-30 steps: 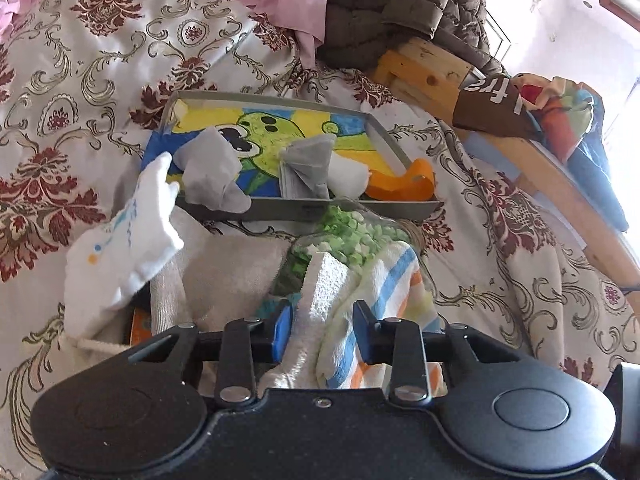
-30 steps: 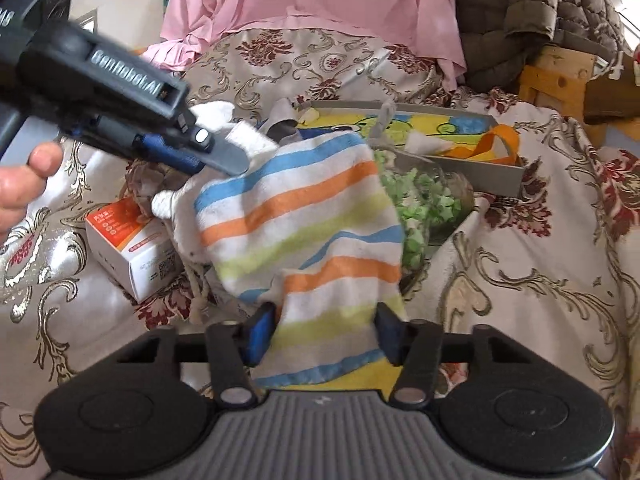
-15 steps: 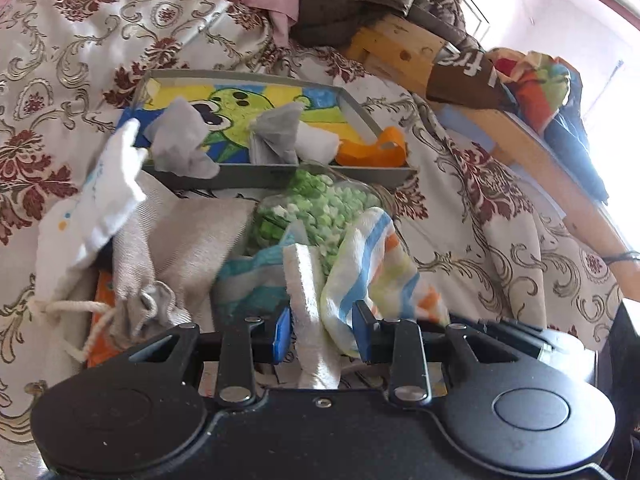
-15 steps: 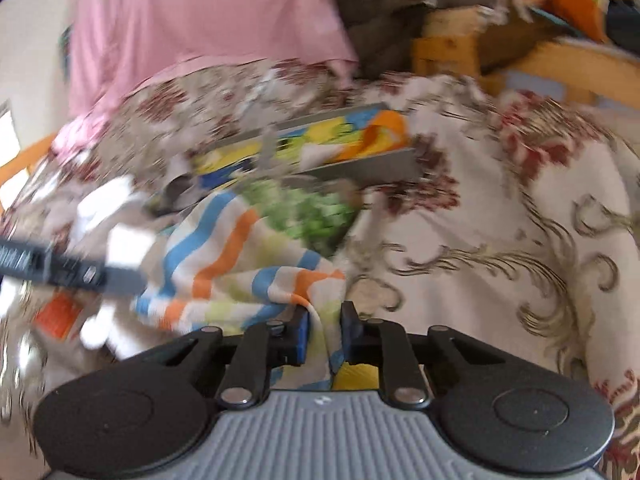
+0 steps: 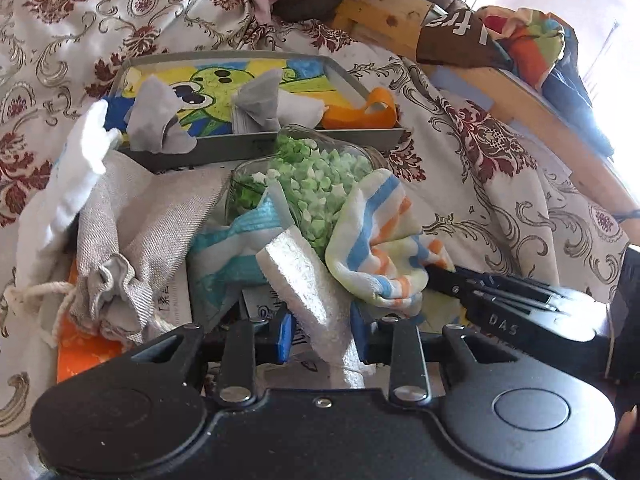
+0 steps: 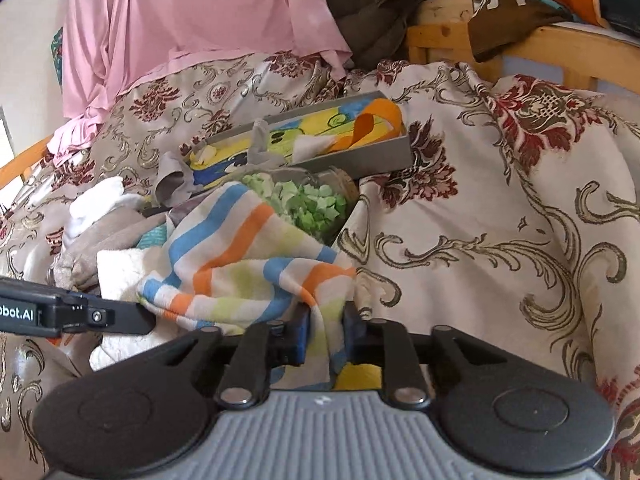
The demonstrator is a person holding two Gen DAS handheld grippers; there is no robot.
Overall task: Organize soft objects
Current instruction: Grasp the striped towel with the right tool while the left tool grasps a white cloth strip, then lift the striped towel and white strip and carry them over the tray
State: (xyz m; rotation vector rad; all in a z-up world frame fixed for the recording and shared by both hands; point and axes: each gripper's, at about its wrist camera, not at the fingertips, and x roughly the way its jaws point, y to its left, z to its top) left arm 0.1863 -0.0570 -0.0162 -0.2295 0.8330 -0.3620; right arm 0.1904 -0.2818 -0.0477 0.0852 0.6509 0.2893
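since a second ago the right gripper (image 6: 324,336) has closed, jaws now clamped on the striped towel (image 6: 244,268); previously they stood apart. left gripper (image 5: 322,334) clamps the towel's white edge (image 5: 308,280). towel lies bunched at lower centre, long axis running between the grippers, against the jar of green stars (image 5: 320,184). only the left view shows the linen pouch (image 5: 132,240).

Daylight came in hard from the right; the window (image 5: 616,44) blew out to white and washed the upper right corner of the left view. Both fisheye views bowed strongly at the edges, with dark corners. Frames were sharp, shadows soft under the towel (image 6: 248,264).
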